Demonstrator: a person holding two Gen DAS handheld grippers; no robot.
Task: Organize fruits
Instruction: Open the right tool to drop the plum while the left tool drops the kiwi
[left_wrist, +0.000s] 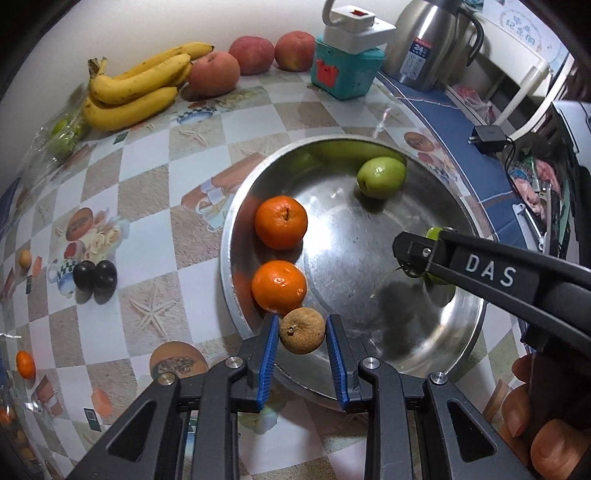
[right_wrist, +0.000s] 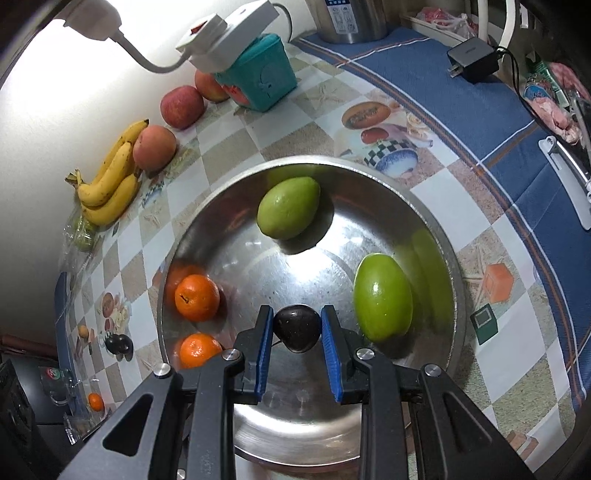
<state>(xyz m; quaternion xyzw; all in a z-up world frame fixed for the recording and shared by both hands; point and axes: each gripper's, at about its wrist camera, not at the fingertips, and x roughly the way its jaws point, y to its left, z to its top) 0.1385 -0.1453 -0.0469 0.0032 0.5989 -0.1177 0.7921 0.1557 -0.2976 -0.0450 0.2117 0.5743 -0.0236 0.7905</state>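
Blue pads of the left tool (left_wrist: 301, 334) clamp a small brownish, rough-skinned round fruit (left_wrist: 302, 331), held over the near rim of the steel bowl (left_wrist: 469, 343), its stem scar turned toward the camera and to the left. The right tool (right_wrist: 297, 329) is likewise clamped, on a dark plum-like fruit (right_wrist: 296, 329), above the bowl's floor; its broad end faces up in the frame and its narrower end points down toward the tool's body, though the dark skin makes its exact shape hard to read.

Just beyond the left tool, two oranges (left_wrist: 280, 222) lie against the bowl's left wall, one behind the other, the farther with its stem up. On the right side of the bowl lies an oval green fruit (right_wrist: 382, 297), its long axis running near to far along the wall. A second green fruit (right_wrist: 289, 207) rests at the far wall, its long axis slanting up to the right.

Out on the checked surface (left_wrist: 147, 206), two dark fruits (left_wrist: 95, 276) sit touching, left of the bowl. At the far wall lie a bunch of bananas (left_wrist: 136, 88), stems to the left, then three reddish apples (left_wrist: 252, 54) in a row, a teal box (left_wrist: 345, 72) and a steel flask (left_wrist: 424, 44).
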